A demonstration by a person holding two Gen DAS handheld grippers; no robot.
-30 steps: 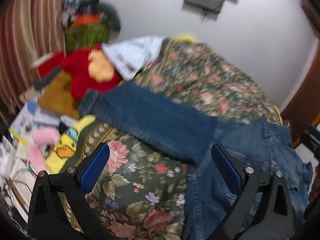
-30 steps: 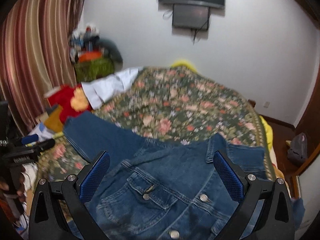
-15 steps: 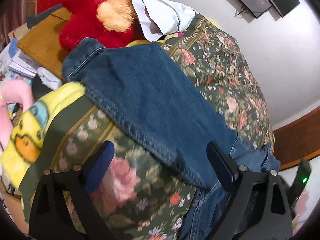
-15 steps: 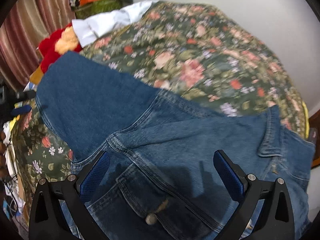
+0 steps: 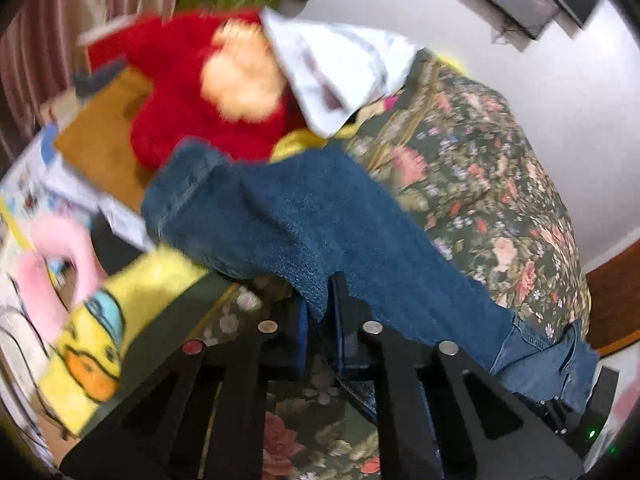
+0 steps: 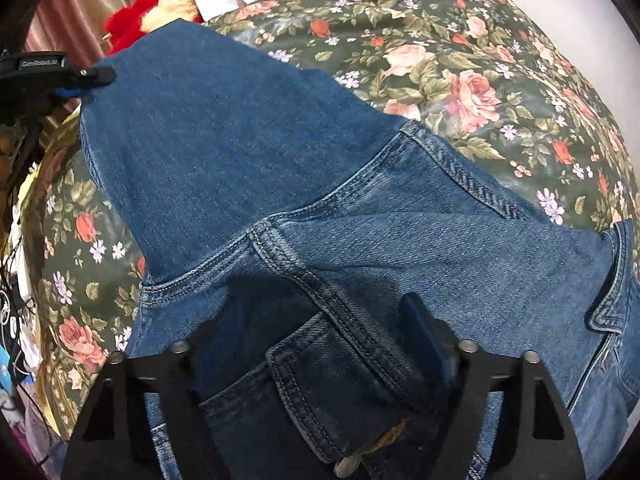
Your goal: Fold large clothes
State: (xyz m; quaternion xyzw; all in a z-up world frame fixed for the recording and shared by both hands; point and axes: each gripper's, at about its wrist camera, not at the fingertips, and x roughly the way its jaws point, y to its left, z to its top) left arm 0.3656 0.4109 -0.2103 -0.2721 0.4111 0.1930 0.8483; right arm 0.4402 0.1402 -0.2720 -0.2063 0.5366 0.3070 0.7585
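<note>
A blue denim jacket (image 6: 320,208) lies spread on a floral bedspread (image 6: 460,80). Its sleeve (image 5: 320,216) stretches toward the bed's left edge. My left gripper (image 5: 320,312) is shut on the sleeve's lower edge, and the cloth rises in a peak between its pads. The right wrist view shows that same gripper (image 6: 86,76) at the sleeve's far end. My right gripper (image 6: 320,332) is pressed down onto the jacket's front by the chest pocket. Its jaws are closing with a ridge of denim between them, and the blue right pad (image 6: 420,332) stands clear of the cloth.
A red plush toy (image 5: 180,92) and a white garment (image 5: 340,64) lie at the head of the bed. A yellow duck blanket (image 5: 92,340) and a pink cushion (image 5: 40,280) sit beside the bed on the left, among papers. A screen (image 5: 528,0) hangs on the wall.
Both grippers dropped onto the jacket. The left jaws went from wide open to shut on the sleeve edge, lifting it. The right jaws narrowed around the denim near the pocket.
</note>
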